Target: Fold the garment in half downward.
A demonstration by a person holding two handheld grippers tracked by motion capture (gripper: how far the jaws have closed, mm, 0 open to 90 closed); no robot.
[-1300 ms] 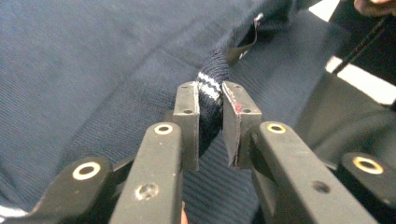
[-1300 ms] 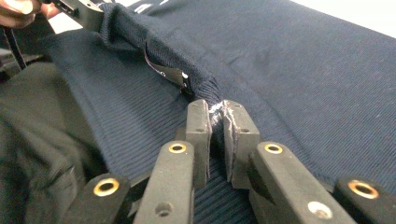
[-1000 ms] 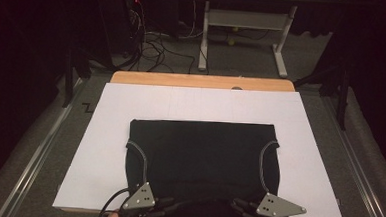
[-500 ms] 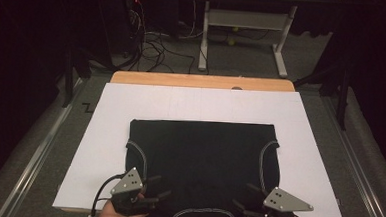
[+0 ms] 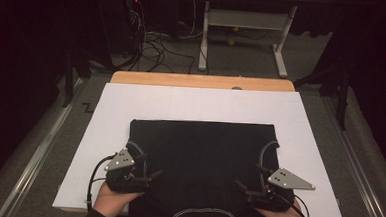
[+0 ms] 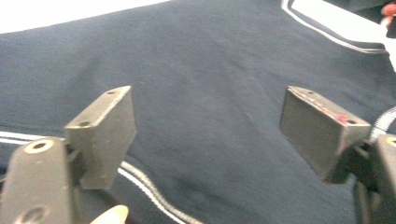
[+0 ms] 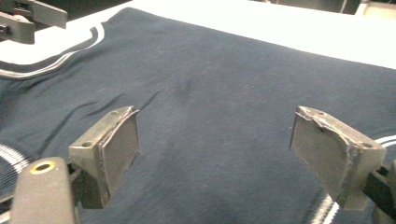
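Both claws spread, nothing pinched, over the near part of the dark shirt.

L gripper [image 5: 150, 175] and R gripper [image 5: 242, 187] jaws have just been opening, fabric w/ no pad on it. Shirt [image 5: 201, 159] lies flat on the white sheet [image 5: 191, 103], centre-near. Next, prob. a fold: pinch both near corners evenly, lift together.
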